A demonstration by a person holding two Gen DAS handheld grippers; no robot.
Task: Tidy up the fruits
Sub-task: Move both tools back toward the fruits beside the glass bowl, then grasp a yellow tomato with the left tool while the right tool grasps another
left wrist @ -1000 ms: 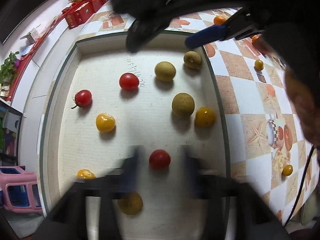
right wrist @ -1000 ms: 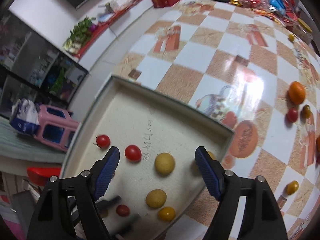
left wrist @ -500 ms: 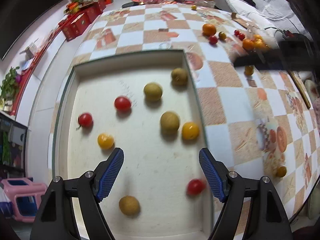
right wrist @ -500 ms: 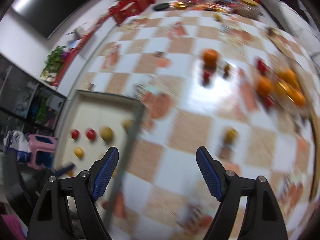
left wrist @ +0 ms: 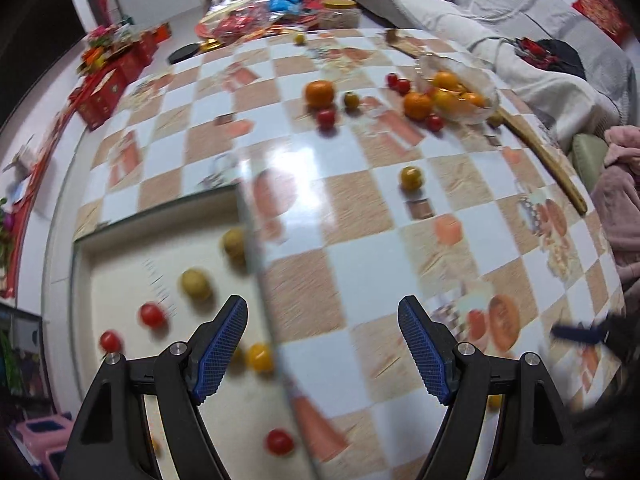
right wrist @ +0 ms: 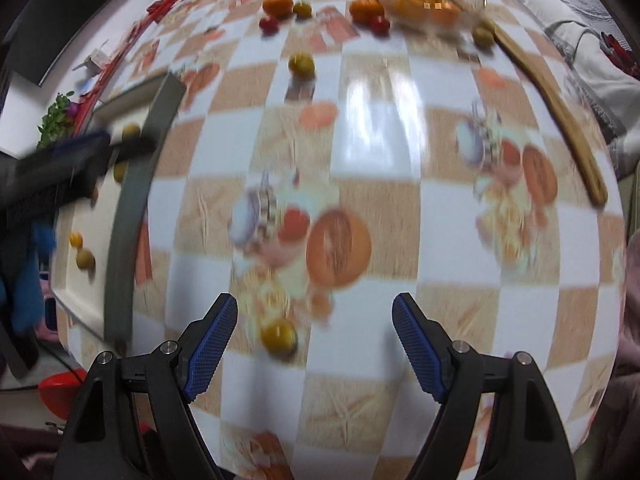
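My left gripper (left wrist: pixel 322 346) is open and empty, hovering over the right rim of the cream tray (left wrist: pixel 120 256). The tray holds several small fruits: red tomatoes (left wrist: pixel 152 315), yellow-green ones (left wrist: pixel 195 283) and a yellow one (left wrist: pixel 259 357). My right gripper (right wrist: pixel 314 342) is open and empty above the checkered tablecloth (right wrist: pixel 376 120), with a yellow fruit (right wrist: pixel 279 335) just left of centre between its fingers. Loose fruits lie far across the table: an orange (left wrist: pixel 319 93), a red tomato (left wrist: pixel 326 118) and a yellow fruit (left wrist: pixel 411 177). A glass bowl (left wrist: pixel 456 92) holds oranges.
A long wooden piece (left wrist: pixel 540 156) lies at the table's right edge. Red boxes (left wrist: pixel 108 84) and packets (left wrist: pixel 256 12) crowd the far side. A grey sofa (left wrist: pixel 520 32) with clothes stands beyond. My left gripper's arm shows blurred (right wrist: pixel 60 160) over the tray in the right wrist view.
Both grippers swept right, away from the tray's middle. The left one now straddles the tray's right rim; the right one has left the tray for the tablecloth. Both stayed open.
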